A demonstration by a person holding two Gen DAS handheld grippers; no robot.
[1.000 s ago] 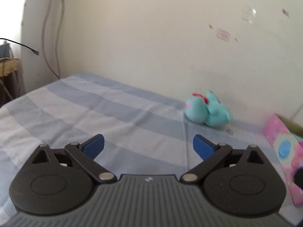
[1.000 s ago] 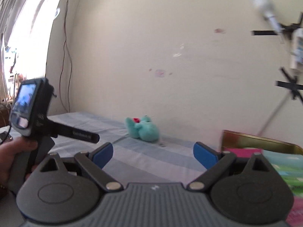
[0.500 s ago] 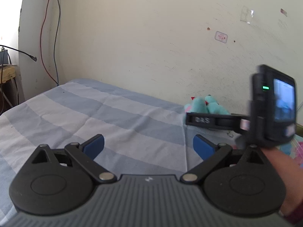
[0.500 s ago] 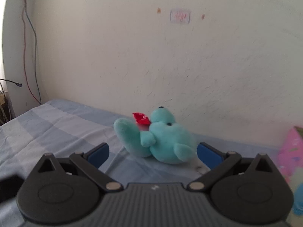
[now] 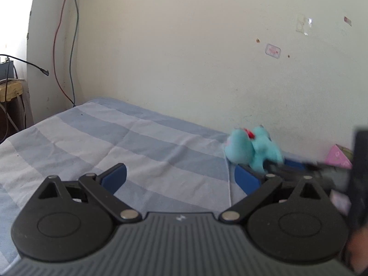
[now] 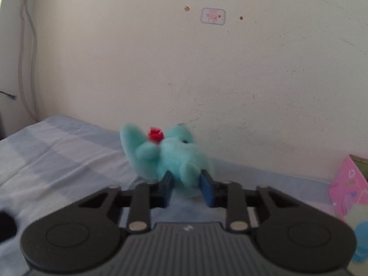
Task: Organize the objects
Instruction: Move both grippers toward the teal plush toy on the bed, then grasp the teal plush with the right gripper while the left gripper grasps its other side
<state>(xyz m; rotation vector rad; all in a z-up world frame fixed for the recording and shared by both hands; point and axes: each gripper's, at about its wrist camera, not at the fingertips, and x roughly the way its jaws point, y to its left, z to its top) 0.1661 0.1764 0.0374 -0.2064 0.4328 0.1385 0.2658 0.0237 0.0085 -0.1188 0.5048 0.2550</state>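
Note:
A teal plush toy [image 6: 174, 154] with a red bow lies on the striped blue bedsheet [image 6: 57, 156] close to the wall. My right gripper [image 6: 186, 187] is closing its jaws on the toy's lower part, and the blue pads [image 6: 208, 189] press into the plush from both sides. In the left wrist view the same plush toy [image 5: 250, 148] sits at the right, with the right gripper's dark body [image 5: 358, 172] blurred beside it. My left gripper [image 5: 180, 176] hovers open over the sheet with nothing between its fingers, to the left of the toy.
A pink patterned box [image 6: 349, 184] stands at the right by the wall, also visible as the pink box [image 5: 338, 158] behind the right gripper. The cream wall [image 6: 207, 80] runs just behind the toy. Cables [image 5: 66, 46] hang in the left corner.
The right gripper swung in from the right toward the plush toy and its jaws went from wide apart to pinching the toy. The left gripper stayed still and open.

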